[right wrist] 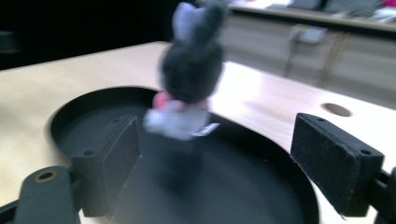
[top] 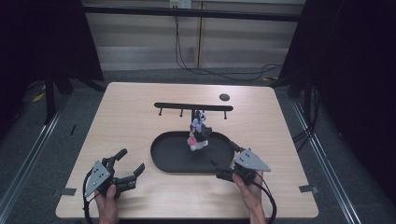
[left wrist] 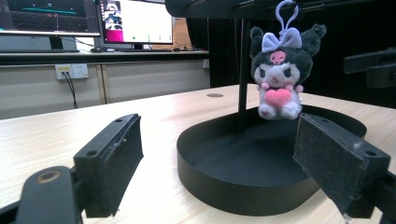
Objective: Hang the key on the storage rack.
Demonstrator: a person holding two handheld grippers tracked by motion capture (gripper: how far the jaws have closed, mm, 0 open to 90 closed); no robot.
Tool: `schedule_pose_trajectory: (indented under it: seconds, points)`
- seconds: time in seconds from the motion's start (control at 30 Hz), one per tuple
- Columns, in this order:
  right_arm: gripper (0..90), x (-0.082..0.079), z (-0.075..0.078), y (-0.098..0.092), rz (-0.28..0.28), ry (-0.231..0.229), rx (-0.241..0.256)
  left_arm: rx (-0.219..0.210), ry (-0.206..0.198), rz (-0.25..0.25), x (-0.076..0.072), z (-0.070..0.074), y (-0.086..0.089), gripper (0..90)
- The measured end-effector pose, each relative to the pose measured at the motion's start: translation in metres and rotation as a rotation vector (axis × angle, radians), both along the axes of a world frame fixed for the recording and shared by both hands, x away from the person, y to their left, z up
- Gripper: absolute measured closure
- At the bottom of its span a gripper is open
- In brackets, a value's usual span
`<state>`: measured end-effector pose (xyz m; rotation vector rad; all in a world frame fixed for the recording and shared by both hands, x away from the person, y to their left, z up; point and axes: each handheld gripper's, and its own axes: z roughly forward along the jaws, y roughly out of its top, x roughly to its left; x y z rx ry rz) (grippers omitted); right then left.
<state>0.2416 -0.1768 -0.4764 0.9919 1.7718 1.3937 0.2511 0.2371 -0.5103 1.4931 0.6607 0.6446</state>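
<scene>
A plush keychain toy (top: 198,133) with dark ears, a lilac bow and a pink heart hangs by its clip from the black hanger rack (top: 193,107), dangling over the black oval tray (top: 168,156) on the table (top: 130,107). The left tongs (top: 130,166) rest near the tray's left end, jaws wide, well apart from the toy. The right tongs (top: 224,161) sit at the tray's right rim, jaws wide and empty, aimed at the toy. Both hands grip from the table's near edge.

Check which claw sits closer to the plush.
The right claw, at the tray's near rim; the left claw stands off to the tray's left, farther from the plush.
</scene>
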Motion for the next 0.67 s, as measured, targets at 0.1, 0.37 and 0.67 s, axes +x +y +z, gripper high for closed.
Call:
schedule_pose_trajectory:
  seconds: [0.1, 0.37, 0.67]
  points:
    - [15.5, -0.004, -0.012, 0.0, -0.045, -0.057, 0.014, 0.003, -0.004, -0.003, 0.0, 0.0, 0.0, 15.2]
    - [14.0, -0.013, -0.034, -0.003, -0.12, -0.154, 0.081, -0.001, 0.001, -0.003, 0.0, 0.0, 0.0, 15.3]
    - [13.7, -0.023, -0.035, -0.009, -0.084, -0.168, 0.145, 0.005, -0.004, -0.005, 0.0, 0.0, 0.0, 15.2]
